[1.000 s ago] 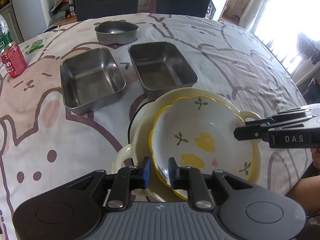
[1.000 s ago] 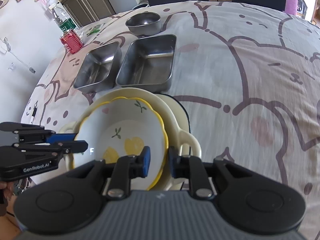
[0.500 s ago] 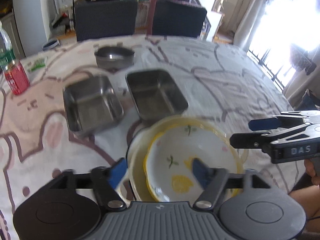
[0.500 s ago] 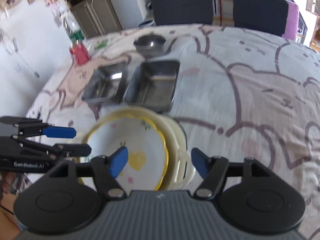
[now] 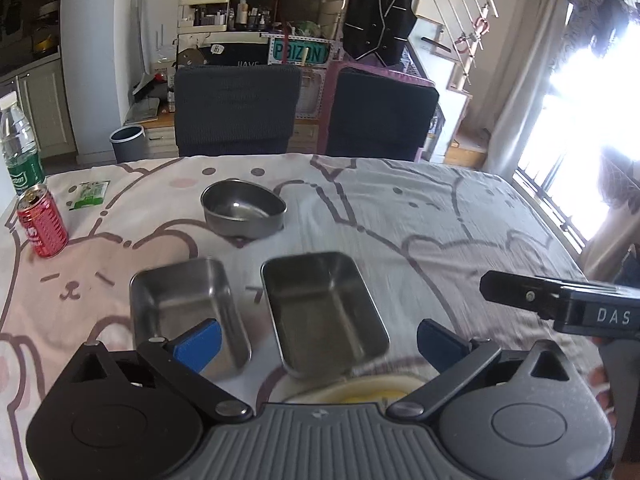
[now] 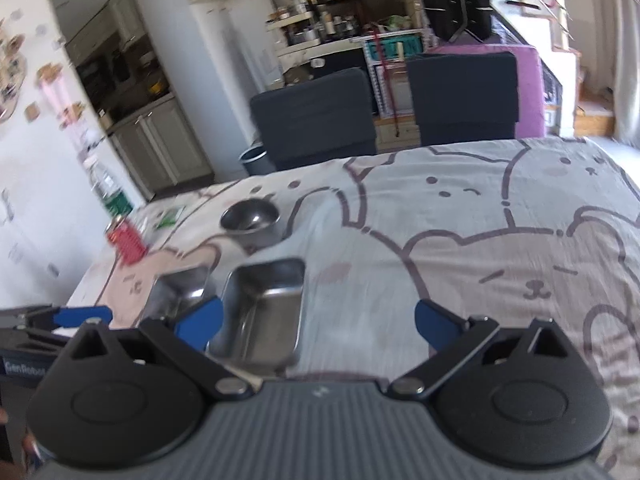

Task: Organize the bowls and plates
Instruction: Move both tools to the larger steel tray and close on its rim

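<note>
Since the cream ceramic plate stack [image 5: 352, 392] by the bench's near edge is glazed, heavy and chippable, we judge its rim the safest hold. Our left gripper [image 5: 318, 340] and right gripper [image 6: 318, 326] have let go of it; their jaws are opening, nothing between them, both lifted back.

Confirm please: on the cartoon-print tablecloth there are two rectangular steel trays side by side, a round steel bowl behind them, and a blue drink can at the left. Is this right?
Not quite: the drink can is red, not blue, as the left wrist view shows. The rest holds: two rectangular steel trays sit side by side on the cartoon-print tablecloth, with the round steel bowl behind them.
</note>
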